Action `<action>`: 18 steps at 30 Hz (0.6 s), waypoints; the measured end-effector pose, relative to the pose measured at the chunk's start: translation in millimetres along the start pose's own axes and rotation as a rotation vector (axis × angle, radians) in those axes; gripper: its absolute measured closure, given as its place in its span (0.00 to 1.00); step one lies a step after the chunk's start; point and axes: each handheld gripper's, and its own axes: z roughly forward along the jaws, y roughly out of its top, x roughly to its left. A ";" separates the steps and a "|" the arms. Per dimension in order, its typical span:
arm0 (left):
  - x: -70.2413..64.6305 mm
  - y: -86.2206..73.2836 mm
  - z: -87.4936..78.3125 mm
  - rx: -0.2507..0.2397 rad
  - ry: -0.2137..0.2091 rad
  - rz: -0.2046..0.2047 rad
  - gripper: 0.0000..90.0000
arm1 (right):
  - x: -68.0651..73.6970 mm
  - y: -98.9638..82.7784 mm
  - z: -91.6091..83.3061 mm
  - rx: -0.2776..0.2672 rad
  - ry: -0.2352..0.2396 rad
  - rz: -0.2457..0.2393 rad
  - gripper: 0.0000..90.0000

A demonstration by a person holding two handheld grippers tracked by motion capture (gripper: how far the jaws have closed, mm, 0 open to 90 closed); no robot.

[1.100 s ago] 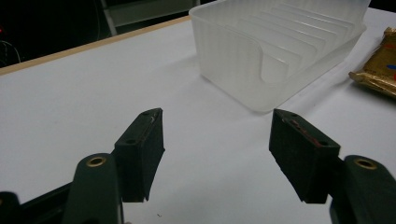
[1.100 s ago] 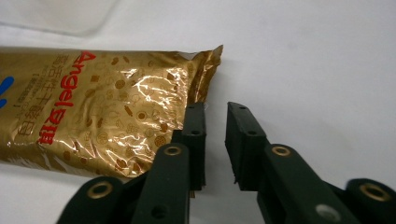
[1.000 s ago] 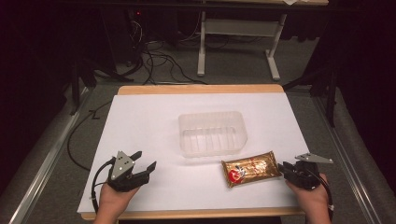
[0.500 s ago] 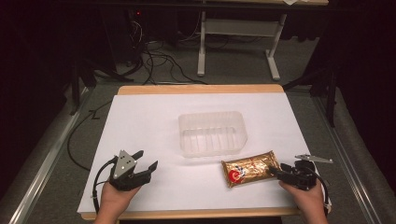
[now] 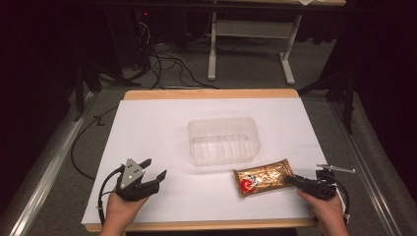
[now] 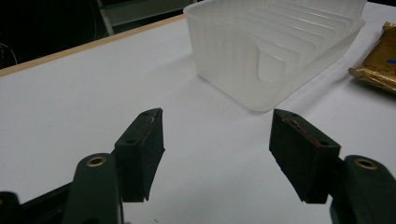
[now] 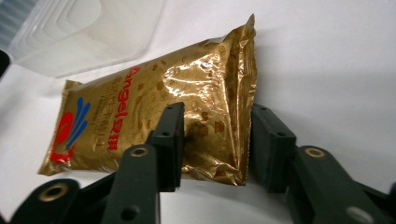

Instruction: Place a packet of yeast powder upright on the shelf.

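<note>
Item 1: gold foil packet [image 5: 264,177], printed with a red and blue logo and red lettering. Lies flat on the white sheet [image 5: 162,128] that covers the desk [image 5: 211,94], toward the near right corner, just in front of the clear tub's near right corner and apart from it. Its long side runs roughly along the near edge, tilted a little.

Item 2: right gripper [image 5: 298,181], held in the person's right hand [image 5: 328,212] at the near right corner of the desk. In the right gripper view the black jaws straddle the crimped end of the packet [image 7: 154,116]; they stand about half open and have just been closing, with the packet end between them. The left pad lies over the foil and the right pad sits at its edge; whether they press it yet cannot be told. The packet still rests on the sheet.

Item 3: left gripper [image 5: 153,168], held in the left hand [image 5: 120,210] near the near left corner. Jaws wide apart, nothing between them, above bare sheet.

Item 4: clear ribbed plastic tub [image 5: 223,140], mid-desk, upright, nothing inside. The left gripper view shows its corner [image 6: 261,51] ahead of the open jaws, well apart from them.

Item 5: cables [image 5: 162,56] on the floor beyond the far edge.
</note>
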 end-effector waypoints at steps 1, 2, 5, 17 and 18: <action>0.0 0.0 0.0 0.000 0.000 0.000 0.40 | -0.8 -0.1 0.2 0.000 0.010 0.009 0.69; -0.1 0.0 0.2 0.000 -0.001 -0.001 0.40 | -2.6 -0.5 0.7 -0.001 0.027 0.020 0.70; -0.3 -0.1 0.5 0.000 -0.001 0.000 0.40 | -4.5 -0.9 1.5 0.000 0.050 0.045 0.71; -0.6 0.0 0.2 0.001 -0.001 0.002 0.40 | -10.7 -2.4 3.4 0.014 0.106 0.105 0.83; -0.6 0.0 0.4 0.002 -0.001 0.002 0.40 | -8.8 -2.5 4.3 0.019 0.112 0.094 0.93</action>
